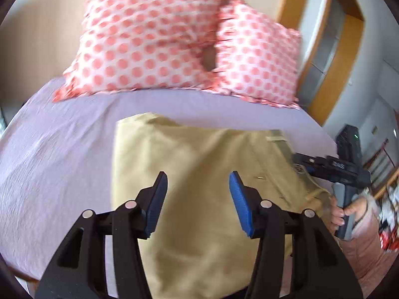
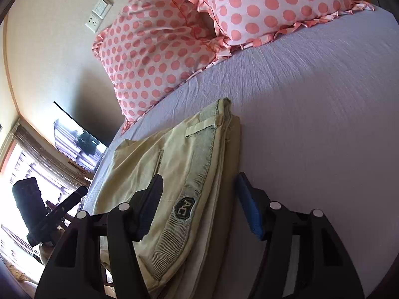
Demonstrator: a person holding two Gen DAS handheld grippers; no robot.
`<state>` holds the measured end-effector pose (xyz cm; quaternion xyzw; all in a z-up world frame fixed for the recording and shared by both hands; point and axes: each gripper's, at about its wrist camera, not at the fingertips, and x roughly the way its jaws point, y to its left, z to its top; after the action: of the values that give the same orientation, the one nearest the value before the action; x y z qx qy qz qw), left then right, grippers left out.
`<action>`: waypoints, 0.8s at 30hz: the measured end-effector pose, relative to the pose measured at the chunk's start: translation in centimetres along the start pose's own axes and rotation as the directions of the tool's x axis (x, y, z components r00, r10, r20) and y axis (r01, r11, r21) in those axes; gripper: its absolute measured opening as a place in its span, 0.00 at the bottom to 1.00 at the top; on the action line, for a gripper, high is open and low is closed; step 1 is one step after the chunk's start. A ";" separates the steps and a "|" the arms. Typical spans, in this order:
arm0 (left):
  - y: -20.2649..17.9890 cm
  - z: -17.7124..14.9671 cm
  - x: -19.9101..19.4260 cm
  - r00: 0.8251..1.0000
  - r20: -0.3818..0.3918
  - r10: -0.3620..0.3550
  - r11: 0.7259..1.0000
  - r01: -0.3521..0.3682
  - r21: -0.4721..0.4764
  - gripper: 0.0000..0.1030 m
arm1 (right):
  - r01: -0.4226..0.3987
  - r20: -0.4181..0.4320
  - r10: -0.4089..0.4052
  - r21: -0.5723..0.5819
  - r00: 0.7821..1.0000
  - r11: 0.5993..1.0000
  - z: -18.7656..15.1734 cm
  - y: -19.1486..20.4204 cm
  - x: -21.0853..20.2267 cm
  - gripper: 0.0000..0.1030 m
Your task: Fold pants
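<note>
Khaki pants (image 1: 199,174) lie folded into a flat rectangle on the lilac bed sheet (image 1: 57,149). My left gripper (image 1: 198,182) is open, hovering over the middle of the pants with nothing between its blue pads. My right gripper (image 2: 199,186) is open too, straddling the waistband end of the pants (image 2: 174,174), where a dark AC label (image 2: 184,208) shows. The right gripper also shows in the left wrist view (image 1: 331,167) at the pants' right edge, held by a hand. The left gripper shows in the right wrist view (image 2: 62,209) at the far left.
Two pink polka-dot pillows (image 1: 149,39) (image 1: 259,62) lean against the wall at the head of the bed. A wooden door frame (image 1: 331,74) stands to the right. A wall switch plate (image 2: 98,15) and a dark nightstand (image 2: 79,139) are beside the bed.
</note>
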<state>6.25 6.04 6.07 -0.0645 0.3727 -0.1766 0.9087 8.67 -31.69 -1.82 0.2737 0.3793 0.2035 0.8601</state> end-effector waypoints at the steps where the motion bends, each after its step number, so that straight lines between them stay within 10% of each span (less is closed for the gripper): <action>1: 2.0 0.2 0.6 0.999 -0.028 0.016 0.999 -0.018 -0.050 0.50 | 0.012 -0.002 -0.012 -0.007 1.000 1.000 0.3 0.0 0.3 0.56; 5: 6.6 0.0 3.5 0.987 -0.139 -0.075 0.979 0.047 -0.196 0.50 | -0.007 -0.032 0.007 -0.010 0.999 1.000 0.8 -0.3 1.3 0.43; 14: 9.1 0.8 5.8 0.949 -0.118 -0.294 0.916 0.244 -0.317 0.60 | -0.053 -0.054 0.053 0.011 0.997 0.999 1.5 -1.1 2.0 0.31; 16: 9.7 0.8 6.3 0.941 -0.109 -0.320 0.898 0.264 -0.352 0.51 | -0.083 -0.071 0.084 0.014 0.994 0.996 1.4 -1.1 2.2 0.19; 18: 10.0 0.5 6.6 0.939 -0.124 -0.322 0.891 0.256 -0.375 0.15 | -0.174 -0.097 0.179 0.055 0.979 0.983 1.1 -1.6 2.5 0.11; 24: 8.7 2.1 4.7 0.942 -0.072 -0.329 0.900 0.289 -0.325 0.06 | -0.278 -0.047 0.279 0.030 0.959 0.960 2.2 0.0 1.2 0.09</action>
<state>13.19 12.41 2.30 -0.2533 0.4370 -0.2616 0.8224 11.08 -31.67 -1.25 0.3290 0.3613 0.3248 0.8098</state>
